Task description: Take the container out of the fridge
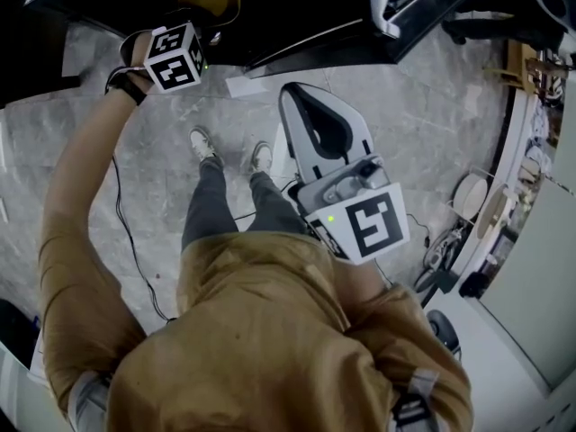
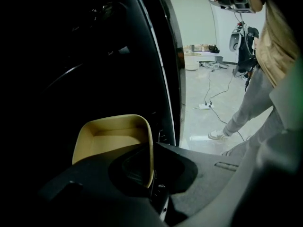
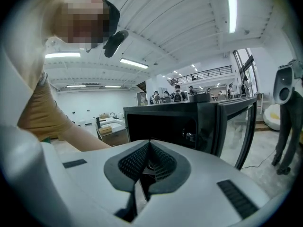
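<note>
The tan container (image 2: 111,136) is being pinched by its rim by the left gripper (image 2: 150,174) at the fridge (image 3: 189,122), the right gripper (image 3: 149,162) being held pressed together.

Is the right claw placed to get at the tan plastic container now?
Probably yes: the black fridge stands open, though the right claw is shut and the left claw grips the tan plastic container.
</note>
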The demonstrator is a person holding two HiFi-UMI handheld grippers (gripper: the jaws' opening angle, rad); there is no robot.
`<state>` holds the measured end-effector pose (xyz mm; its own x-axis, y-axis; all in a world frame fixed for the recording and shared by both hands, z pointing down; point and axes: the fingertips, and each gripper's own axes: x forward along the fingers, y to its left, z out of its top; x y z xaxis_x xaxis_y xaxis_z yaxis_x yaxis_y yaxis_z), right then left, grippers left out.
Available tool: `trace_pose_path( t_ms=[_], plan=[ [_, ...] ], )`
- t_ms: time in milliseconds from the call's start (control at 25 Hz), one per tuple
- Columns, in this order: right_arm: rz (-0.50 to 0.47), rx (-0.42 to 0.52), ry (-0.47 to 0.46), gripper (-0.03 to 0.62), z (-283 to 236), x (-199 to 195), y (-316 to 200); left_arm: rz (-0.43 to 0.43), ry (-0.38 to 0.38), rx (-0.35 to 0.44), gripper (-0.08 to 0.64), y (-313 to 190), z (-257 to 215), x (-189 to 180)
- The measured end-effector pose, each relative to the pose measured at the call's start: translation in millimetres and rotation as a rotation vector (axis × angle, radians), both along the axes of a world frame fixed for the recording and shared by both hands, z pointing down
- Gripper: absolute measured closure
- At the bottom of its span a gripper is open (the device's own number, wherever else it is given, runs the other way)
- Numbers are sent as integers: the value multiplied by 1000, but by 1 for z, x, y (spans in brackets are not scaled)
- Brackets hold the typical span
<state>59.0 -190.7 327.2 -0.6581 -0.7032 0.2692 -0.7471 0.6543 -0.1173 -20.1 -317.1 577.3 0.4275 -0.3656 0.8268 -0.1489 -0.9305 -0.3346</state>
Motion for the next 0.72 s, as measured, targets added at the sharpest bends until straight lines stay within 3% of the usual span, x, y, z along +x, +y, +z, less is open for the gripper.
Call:
trace_pose_path(
  t_ms=[720],
  plan=[
    [-31,83,-29,592,-24,2,29,-79,86,-23,546,75,-39,-11]
  ],
)
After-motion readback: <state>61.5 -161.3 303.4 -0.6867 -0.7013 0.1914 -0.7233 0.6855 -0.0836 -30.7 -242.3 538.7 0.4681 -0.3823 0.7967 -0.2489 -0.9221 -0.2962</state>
